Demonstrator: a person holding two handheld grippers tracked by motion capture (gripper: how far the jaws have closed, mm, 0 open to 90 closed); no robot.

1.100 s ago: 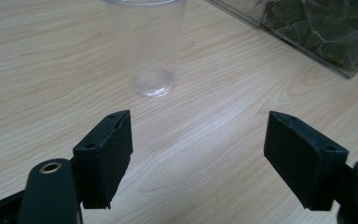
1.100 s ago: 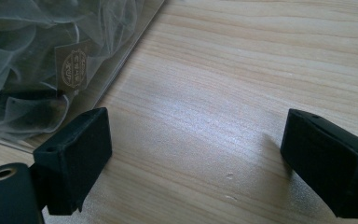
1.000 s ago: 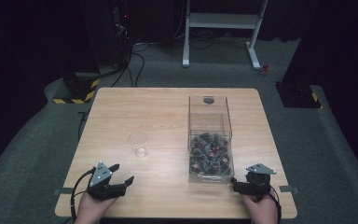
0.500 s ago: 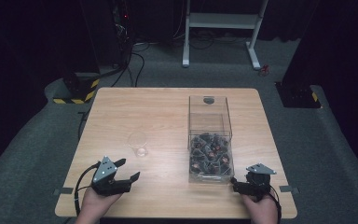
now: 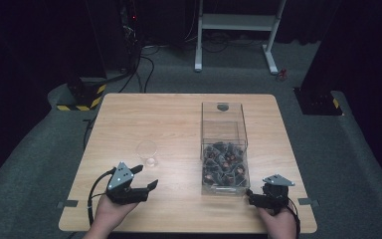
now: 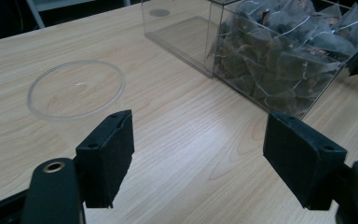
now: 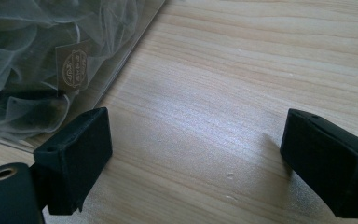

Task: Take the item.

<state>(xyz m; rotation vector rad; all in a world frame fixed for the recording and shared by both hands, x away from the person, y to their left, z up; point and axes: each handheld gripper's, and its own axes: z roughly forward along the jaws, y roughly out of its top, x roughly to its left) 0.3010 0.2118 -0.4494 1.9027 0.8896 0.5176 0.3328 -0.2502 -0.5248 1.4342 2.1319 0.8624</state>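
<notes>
A clear plastic cup stands empty on the wooden table, left of centre. A clear rectangular box sits right of centre, its near half packed with mesh tea bags. My left gripper hovers open just short of the cup, with the cup's rim beyond its left jaw and nothing between the jaws. My right gripper is open and low over the table by the box's near right corner, holding nothing.
Behind the table a white metal stand rests on the grey floor. Black bases with yellow stripes sit at the back left and back right. Dark cables run across the floor.
My left gripper has lifted and moved forward and to the right, closer to the cup. The right gripper has stayed where it was.
</notes>
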